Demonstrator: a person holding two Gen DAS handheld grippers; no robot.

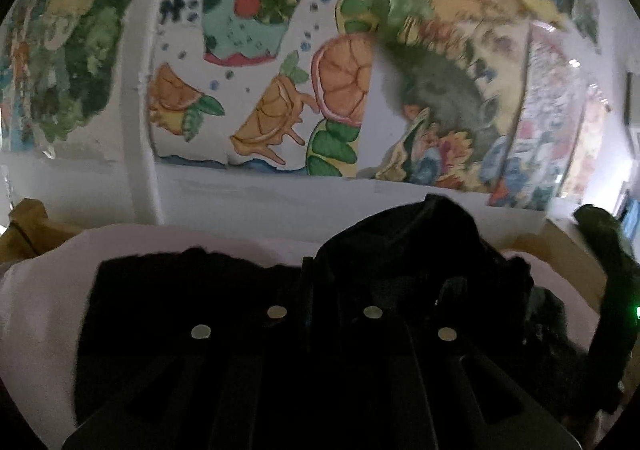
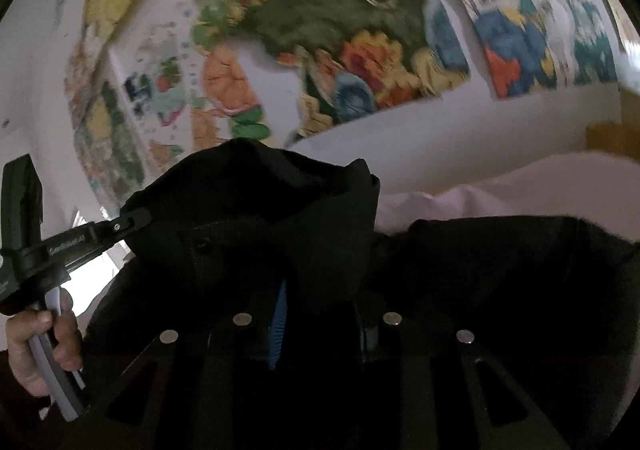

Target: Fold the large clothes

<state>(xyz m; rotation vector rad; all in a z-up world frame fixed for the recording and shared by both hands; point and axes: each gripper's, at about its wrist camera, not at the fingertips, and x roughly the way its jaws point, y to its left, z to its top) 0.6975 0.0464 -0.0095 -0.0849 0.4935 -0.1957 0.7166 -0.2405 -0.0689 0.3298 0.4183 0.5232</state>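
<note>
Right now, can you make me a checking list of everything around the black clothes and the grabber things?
Surface: white sheet under the clothes.
Job's things: black garment, one part lifted and bunched, the rest lying flat.
Clutter: tan fabric at the far edges.
Grippers: left gripper and right gripper both buried in dark cloth; whether the jaws are open or shut cannot be told.
Cables: nothing seen.
Surroundings: white wall with colourful paintings; a hand holds the left gripper's handle.

White wall covered with painted paper artwork.
Paintings (image 1: pixel 264 98) of orange slices, leaves and a drink hang beside a dark animal picture (image 1: pixel 444 98). A white sheet (image 1: pixel 36 314) covers the work surface; a bright opening (image 2: pixel 100 262), possibly a window, appears low.
</note>
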